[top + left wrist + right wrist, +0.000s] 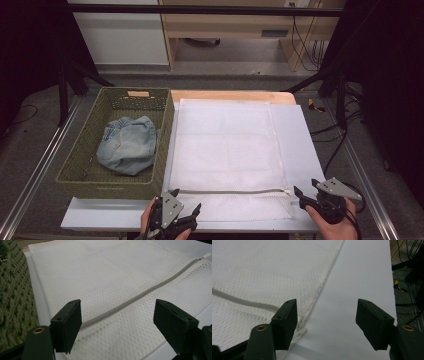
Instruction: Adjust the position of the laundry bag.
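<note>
A white mesh laundry bag (pixel 227 145) lies flat on the white table (pixel 301 150), its grey zipper (pixel 235 190) running across near the front edge. My left gripper (pixel 187 199) hovers open at the bag's front left corner; in the left gripper view its jaws (pixel 117 312) stand apart above the zipper (pixel 140 296) with nothing between them. My right gripper (pixel 305 186) is open at the bag's front right corner. In the right gripper view (pixel 325 312) the white zipper pull (pixel 299 333) lies just beside the left jaw, which is not pressing on it.
A green woven basket (pixel 167 132) stands left of the bag and holds a crumpled pale denim garment (pixel 127 145). Bare table (pixel 354 277) runs along the bag's right side. Metal rails, black stands and cables border the table.
</note>
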The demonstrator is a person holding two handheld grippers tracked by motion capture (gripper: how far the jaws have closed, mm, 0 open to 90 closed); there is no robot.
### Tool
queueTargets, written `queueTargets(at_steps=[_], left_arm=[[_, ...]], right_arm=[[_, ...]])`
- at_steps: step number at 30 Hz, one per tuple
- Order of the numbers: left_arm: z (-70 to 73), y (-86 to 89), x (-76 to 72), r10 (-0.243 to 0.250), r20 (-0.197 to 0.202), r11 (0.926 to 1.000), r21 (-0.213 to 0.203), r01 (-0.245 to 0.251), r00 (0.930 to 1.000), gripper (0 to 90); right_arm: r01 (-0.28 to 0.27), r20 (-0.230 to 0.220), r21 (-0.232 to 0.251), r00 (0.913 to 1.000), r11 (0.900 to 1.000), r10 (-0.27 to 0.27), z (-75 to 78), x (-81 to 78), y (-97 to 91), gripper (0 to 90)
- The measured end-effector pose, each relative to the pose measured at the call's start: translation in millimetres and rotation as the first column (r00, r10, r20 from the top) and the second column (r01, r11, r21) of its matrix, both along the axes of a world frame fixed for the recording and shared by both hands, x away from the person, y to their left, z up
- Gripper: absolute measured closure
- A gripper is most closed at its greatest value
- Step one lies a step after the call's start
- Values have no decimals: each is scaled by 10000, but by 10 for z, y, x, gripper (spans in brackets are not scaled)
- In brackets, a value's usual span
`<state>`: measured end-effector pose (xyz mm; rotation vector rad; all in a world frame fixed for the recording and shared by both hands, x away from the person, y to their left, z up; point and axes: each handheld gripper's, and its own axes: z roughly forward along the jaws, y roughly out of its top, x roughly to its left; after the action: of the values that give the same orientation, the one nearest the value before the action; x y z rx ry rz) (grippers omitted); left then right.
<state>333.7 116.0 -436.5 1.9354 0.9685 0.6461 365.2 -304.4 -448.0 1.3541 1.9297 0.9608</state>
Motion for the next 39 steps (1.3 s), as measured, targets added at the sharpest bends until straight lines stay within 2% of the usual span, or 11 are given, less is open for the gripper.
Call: queueTargets(at_steps=[5, 9, 11, 13, 14, 18, 22, 27, 30, 39], left_arm=[[-5, -140, 110, -346, -45, 9991, 243, 347, 9994, 199], [-17, -241, 214, -572, -141, 9977, 351, 577, 9983, 181], [-25, -274, 251, -612, -131, 9979, 219, 615, 9980, 169], [-31, -274, 274, -690, -156, 9975, 160, 692, 9975, 147], [-34, -274, 280, -711, -173, 9974, 122, 713, 9973, 147], [-37, -249, 262, -827, -211, 9966, 17, 828, 9963, 125], [-48, -190, 229, -736, -226, 9972, -116, 734, 9970, 125], [-89, -110, 171, -769, -352, 9970, -29, 768, 9964, 125], [-90, -99, 170, -710, -348, 9975, -101, 706, 9969, 126], [-123, -109, 126, -830, -516, 9965, -107, 825, 9952, 131]], right_arm=[[-117, -146, -82, 9998, 9999, 115, -32, 2, -12, 475], [-332, -259, -135, 9991, 9994, 328, -39, -3, 21, 616], [-439, -297, -271, 9986, 9987, 431, -40, -8, 26, 676], [-539, -375, -298, 9979, 9981, 527, -50, -5, 17, 774], [-539, -375, -298, 9979, 9981, 527, -50, -5, 17, 774], [-845, -705, -392, 9942, 9956, 816, -82, 25, 33, 882], [-1067, -908, -495, 9906, 9931, 1019, -112, 40, 55, 900], [-1132, -1049, -562, 9887, 9920, 1068, -163, 38, 32, 900], [-1056, -1024, -341, 9895, 9938, 1016, -167, 33, 17, 900], [-1170, -1103, -357, 9875, 9925, 1125, -196, 19, -18, 884]])
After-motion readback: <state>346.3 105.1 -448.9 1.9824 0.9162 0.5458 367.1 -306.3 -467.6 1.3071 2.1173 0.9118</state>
